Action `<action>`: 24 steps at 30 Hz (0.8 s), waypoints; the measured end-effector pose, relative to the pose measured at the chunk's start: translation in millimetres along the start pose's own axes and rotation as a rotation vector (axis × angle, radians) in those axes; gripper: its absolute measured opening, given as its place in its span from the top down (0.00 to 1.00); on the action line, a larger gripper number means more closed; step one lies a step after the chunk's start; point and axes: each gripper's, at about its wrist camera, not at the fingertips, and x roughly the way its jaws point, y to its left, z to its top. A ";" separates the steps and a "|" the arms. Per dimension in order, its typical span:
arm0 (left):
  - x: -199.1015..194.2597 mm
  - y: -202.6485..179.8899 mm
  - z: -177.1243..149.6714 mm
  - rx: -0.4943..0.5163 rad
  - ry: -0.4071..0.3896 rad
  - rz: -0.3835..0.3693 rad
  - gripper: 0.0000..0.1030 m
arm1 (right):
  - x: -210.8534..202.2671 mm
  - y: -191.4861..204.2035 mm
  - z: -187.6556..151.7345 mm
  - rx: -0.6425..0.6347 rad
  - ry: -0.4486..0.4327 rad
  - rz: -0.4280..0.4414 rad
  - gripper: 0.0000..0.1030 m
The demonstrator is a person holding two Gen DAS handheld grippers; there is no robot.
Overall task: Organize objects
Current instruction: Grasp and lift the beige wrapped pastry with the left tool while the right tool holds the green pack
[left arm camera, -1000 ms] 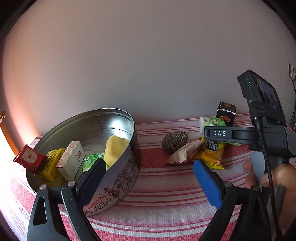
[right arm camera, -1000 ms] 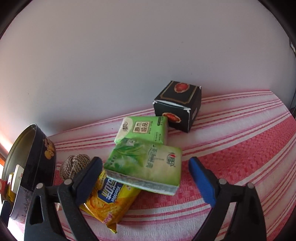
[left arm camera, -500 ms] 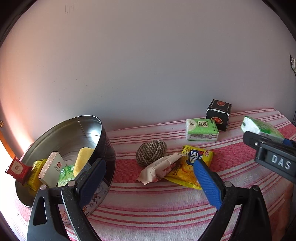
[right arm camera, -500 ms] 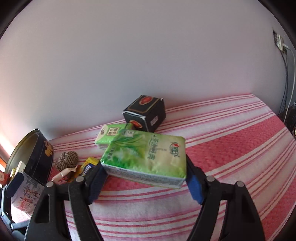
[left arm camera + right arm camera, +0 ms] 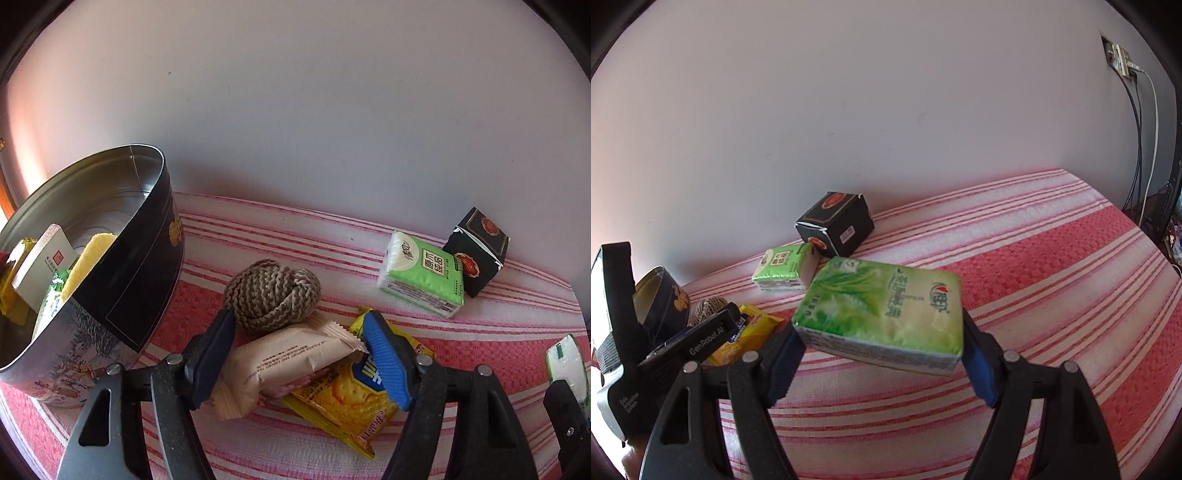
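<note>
Green tissue pack (image 5: pixel 882 314) sits squeezed between the pads of my right gripper (image 5: pixel 882 354), in the middle of the right wrist view, lifted above the red and white striped cloth (image 5: pixel 1052 295). It has leaf art and a round red logo; I cannot read the letters on it.

My left gripper (image 5: pixel 299 358) is closing around a pale pink snack packet (image 5: pixel 284 362) in the lower middle of the left wrist view. The packet is between the pads, and the dark pad looks to touch one end. Its tiny print is too small to read. It lies on top of a yellow cracker bag (image 5: pixel 351 398) with blue letters.

Just behind is a brown rope ball (image 5: pixel 273 291). At the left stands a round cookie tin (image 5: pixel 122 295) with a snowy picture; a white box and yellow things lean inside. At the upper right a smaller green tissue pack (image 5: pixel 421 273) touches a black box (image 5: pixel 476 251) with red ovals. In the right wrist view, lower left, I read "GenRobot.AI" on the left gripper's body.
</note>
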 end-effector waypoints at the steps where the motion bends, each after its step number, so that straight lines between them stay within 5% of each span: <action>1: -0.9 5.4 -0.7 -0.021 0.001 -0.018 0.42 | -1.3 1.1 -0.6 -0.002 -0.003 0.001 0.25; 7: -15.6 23.9 -12.2 -0.022 0.002 -0.136 0.46 | -0.6 6.7 -1.0 -0.003 -0.017 -0.007 0.25; 11: -45.5 25.0 -22.6 0.053 -0.086 -0.195 0.65 | -4.4 8.6 -0.9 -0.011 -0.043 -0.016 0.25; 24: -61.9 29.3 -45.8 0.200 -0.079 -0.264 0.68 | -15.5 12.1 -1.0 -0.035 -0.113 -0.044 0.25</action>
